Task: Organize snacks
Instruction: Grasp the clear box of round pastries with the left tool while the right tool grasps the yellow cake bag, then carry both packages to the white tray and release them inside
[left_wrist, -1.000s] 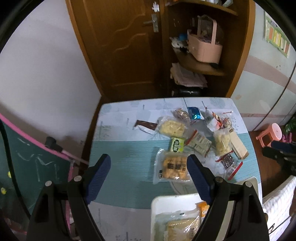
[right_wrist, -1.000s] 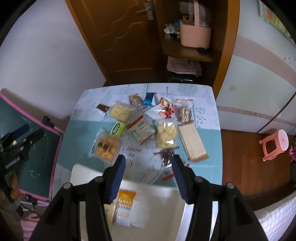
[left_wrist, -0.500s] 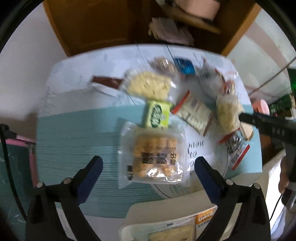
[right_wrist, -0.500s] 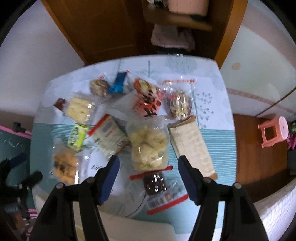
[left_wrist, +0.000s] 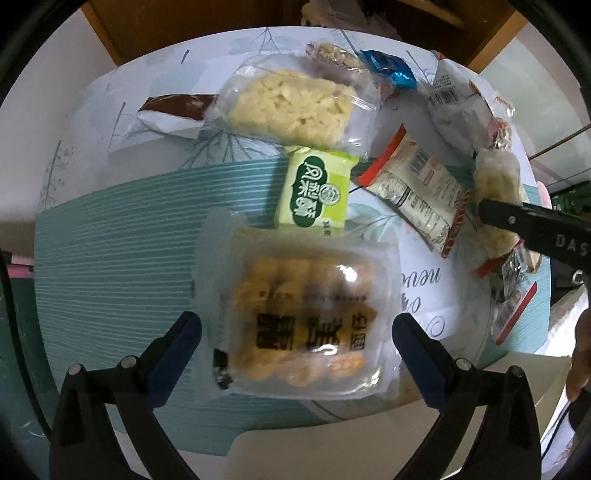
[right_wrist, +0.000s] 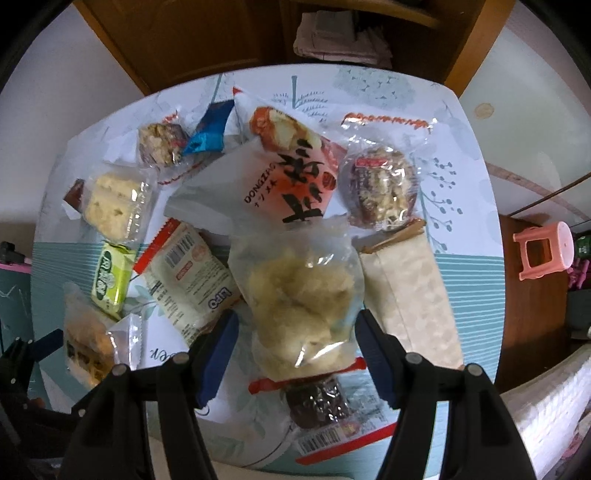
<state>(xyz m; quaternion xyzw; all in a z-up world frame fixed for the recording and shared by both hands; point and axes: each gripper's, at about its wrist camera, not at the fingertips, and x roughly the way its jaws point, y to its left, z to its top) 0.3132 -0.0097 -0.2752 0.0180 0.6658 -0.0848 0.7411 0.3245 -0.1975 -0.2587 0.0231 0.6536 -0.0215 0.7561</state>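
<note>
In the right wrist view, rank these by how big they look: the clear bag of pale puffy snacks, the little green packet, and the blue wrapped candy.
1. Clear bag of pale puffy snacks, though it lies nearest the camera, which inflates it.
2. Green packet.
3. Blue wrapped candy, close to the green packet; unsure.

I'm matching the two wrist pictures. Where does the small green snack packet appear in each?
Left wrist view: the green packet lies just above centre, right above the clear pack of golden pastries.
Right wrist view: the green packet sits at the left edge, small and tilted.
Shared landmark: the white wrapper with the barcode lies immediately to its right in both.
</note>
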